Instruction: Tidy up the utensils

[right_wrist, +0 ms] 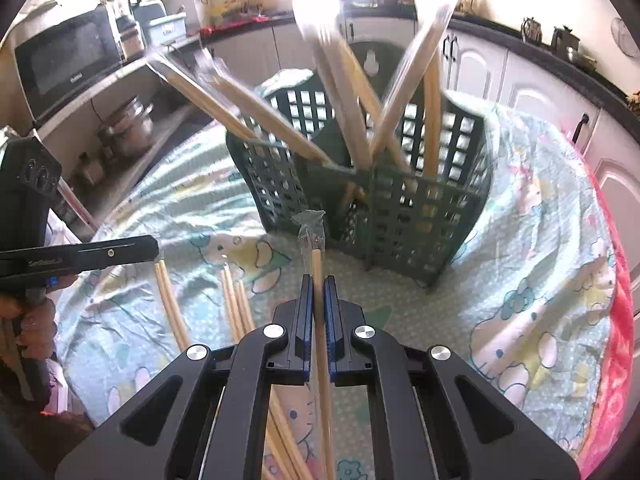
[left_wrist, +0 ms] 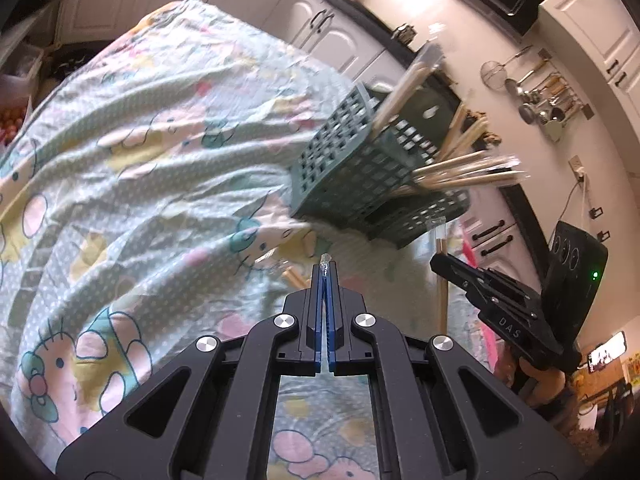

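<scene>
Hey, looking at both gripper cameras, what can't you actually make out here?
- Left wrist view: what the left gripper pinches; only a tiny clear wrapper tip shows past its shut pads.
- Left wrist view: count of wrapped wooden chopsticks in the green plastic lattice basket; motion blur.
- Right wrist view: the chopstick tops; window glare washes them out.
- Right wrist view: lower end of the wrapped chopstick pair in the right gripper, hidden by its body.

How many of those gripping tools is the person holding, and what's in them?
2. The right hand-held gripper is clamped on wrapped chopsticks before the green basket; the left hand-held gripper pinches a clear wrapper tip, its contents hidden.
</scene>
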A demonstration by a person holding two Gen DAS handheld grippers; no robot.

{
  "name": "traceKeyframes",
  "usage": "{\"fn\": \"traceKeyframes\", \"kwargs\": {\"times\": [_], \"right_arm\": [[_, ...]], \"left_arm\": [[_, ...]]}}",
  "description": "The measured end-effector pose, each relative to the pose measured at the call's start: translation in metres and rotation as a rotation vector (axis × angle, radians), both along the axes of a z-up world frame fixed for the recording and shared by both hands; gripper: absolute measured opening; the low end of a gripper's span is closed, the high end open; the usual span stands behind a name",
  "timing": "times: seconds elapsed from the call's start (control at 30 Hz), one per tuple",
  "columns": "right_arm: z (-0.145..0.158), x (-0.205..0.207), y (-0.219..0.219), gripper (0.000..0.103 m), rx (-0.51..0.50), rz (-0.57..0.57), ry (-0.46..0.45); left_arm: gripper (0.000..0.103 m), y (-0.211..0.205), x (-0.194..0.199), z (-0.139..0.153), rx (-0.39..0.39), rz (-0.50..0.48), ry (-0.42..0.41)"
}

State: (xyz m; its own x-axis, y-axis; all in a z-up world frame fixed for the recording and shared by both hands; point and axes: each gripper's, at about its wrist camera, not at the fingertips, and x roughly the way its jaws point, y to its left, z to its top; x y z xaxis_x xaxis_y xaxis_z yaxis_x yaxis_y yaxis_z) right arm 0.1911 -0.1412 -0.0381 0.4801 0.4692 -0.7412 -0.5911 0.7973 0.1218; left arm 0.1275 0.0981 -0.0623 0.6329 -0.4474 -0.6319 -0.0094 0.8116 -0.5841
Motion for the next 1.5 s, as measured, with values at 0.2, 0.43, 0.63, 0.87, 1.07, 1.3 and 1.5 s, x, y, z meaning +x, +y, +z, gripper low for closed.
{"fn": "traceKeyframes", "kwargs": {"times": [0.2, 0.43, 0.63, 0.87, 1.07, 1.3, 1.5], "right_arm": [[0.021, -0.01, -0.007, 0.006, 0.044, -0.022, -0.044], [0.037, -0.02, -0.02, 0.006, 0.079, -0.049, -0.079], [0.046, -0.025, -0.029, 0.006, 0.097, -0.064, -0.103], [0.057, -0.031, -0.036, 0.006, 0.116, -0.075, -0.134], [0.068, -0.035, -0.04, 0.006, 0.138, -0.079, -0.162], [0.089, -0.038, -0.047, 0.006, 0.169, -0.092, -0.22], [0.113, -0.036, -0.054, 0.006, 0.2, -0.107, -0.279]], "left_arm": [[0.0, -0.008, -0.002, 0.022, 0.004, -0.02, -0.053], [0.0, -0.022, -0.002, 0.043, 0.009, -0.05, -0.103], [0.0, -0.036, 0.002, 0.058, 0.017, -0.078, -0.138], [0.0, -0.048, 0.006, 0.069, 0.028, -0.107, -0.169], [0.0, -0.058, 0.007, 0.081, 0.032, -0.129, -0.196], [0.0, -0.072, 0.01, 0.1, 0.037, -0.163, -0.243], [0.0, -0.075, 0.015, 0.125, 0.052, -0.173, -0.301]]}}
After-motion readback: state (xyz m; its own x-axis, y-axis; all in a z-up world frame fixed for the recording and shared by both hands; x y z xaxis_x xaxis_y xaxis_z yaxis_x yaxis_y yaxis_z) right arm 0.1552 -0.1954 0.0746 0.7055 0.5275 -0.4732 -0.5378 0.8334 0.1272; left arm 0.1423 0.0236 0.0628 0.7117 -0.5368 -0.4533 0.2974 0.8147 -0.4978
